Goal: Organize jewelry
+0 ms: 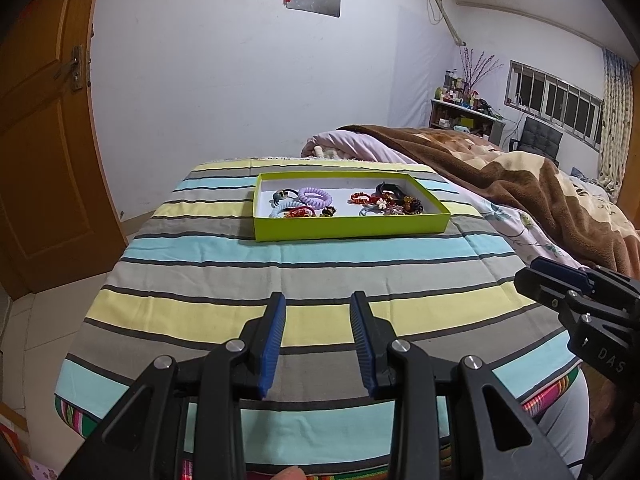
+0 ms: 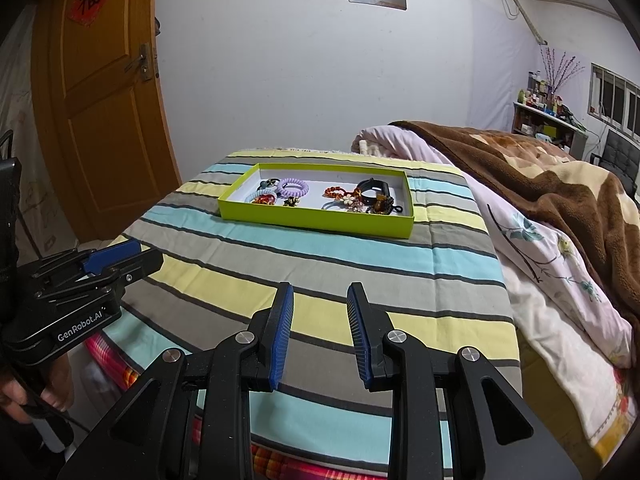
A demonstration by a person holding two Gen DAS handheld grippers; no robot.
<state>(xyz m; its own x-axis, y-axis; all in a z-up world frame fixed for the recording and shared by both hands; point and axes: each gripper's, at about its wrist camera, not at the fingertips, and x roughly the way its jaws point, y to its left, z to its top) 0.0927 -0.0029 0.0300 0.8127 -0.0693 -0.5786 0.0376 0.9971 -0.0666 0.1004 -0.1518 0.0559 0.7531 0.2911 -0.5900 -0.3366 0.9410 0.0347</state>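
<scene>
A flat lime-green cardboard tray [image 1: 348, 229] sits on the far part of a striped cloth [image 1: 280, 272] in yellow, blue and grey. Inside it, on the left, lie a curly purple hair tie [image 1: 315, 197], a pale blue hair tie [image 1: 285, 208] and a small red thing I cannot make out. On the right are a red bead bracelet [image 1: 362, 198], a black band [image 1: 389, 189] and some brown beads [image 1: 412, 204], all mixed in a heap.

These things look light. I think the hair ties are soft and squashy, so pinch one on its ring. The beads look hard and may slip or tangle, so take just one strand from the edge of the heap.

The left gripper [image 1: 318, 312] and the right gripper [image 2: 320, 304] both hang near us, well apart from the tray. Their jaws are spread with nothing in them.

A brown fuzzy blanket [image 2: 560, 184] lies to the right. Only the tray's low wall stands in the way
</scene>
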